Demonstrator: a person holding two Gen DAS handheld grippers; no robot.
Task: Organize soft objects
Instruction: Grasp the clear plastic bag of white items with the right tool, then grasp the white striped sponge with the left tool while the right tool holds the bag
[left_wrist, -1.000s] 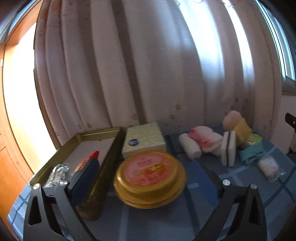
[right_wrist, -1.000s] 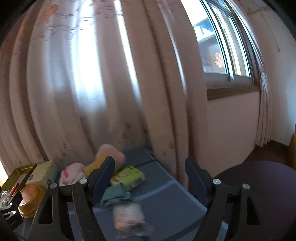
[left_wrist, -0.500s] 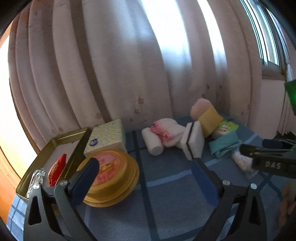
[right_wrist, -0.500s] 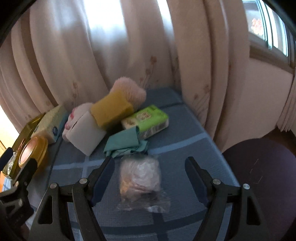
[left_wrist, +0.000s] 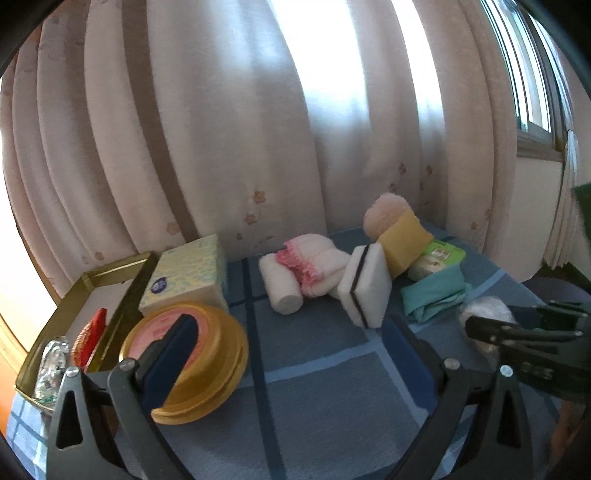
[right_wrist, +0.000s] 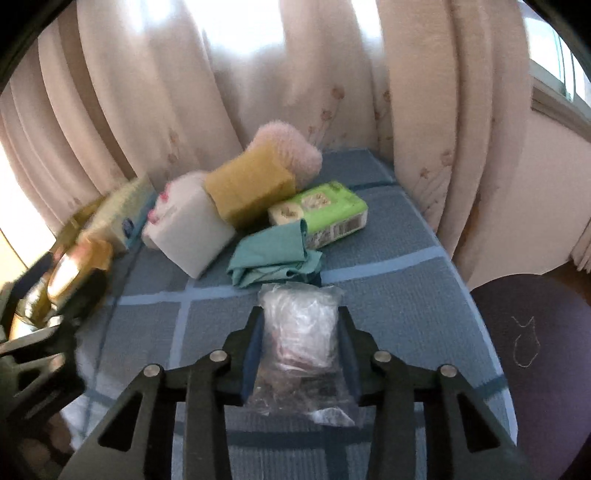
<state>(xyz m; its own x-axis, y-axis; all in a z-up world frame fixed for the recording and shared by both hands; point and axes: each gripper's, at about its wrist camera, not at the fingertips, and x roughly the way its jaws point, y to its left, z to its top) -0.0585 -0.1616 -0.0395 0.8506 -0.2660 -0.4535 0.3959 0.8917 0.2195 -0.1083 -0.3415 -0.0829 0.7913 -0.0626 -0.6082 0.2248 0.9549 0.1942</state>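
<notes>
My right gripper (right_wrist: 300, 325) is shut on a clear plastic packet (right_wrist: 299, 332) of soft stuff, on the blue checked cloth. Beyond it lie a teal folded cloth (right_wrist: 273, 258), a green wipes pack (right_wrist: 325, 212), a yellow sponge (right_wrist: 251, 188) with a pink puff (right_wrist: 291, 147), and a white sponge (right_wrist: 188, 229). My left gripper (left_wrist: 291, 332) is open and empty above the cloth. In the left wrist view I see the white sponge (left_wrist: 365, 291), a white roll (left_wrist: 280, 288), pink-white socks (left_wrist: 314, 262), the teal cloth (left_wrist: 432, 295) and the right gripper (left_wrist: 517, 332) on the packet (left_wrist: 484, 310).
A round gold tin (left_wrist: 207, 354), a tissue box (left_wrist: 184, 277) and a gold metal tray (left_wrist: 110, 269) holding small packets sit at the left. Curtains hang right behind the table. The table edge drops off on the right toward a dark round seat (right_wrist: 535, 332).
My right gripper moved down and forward and closed on the plastic packet. My left gripper swung right, away from the gold tray, and stayed open.
</notes>
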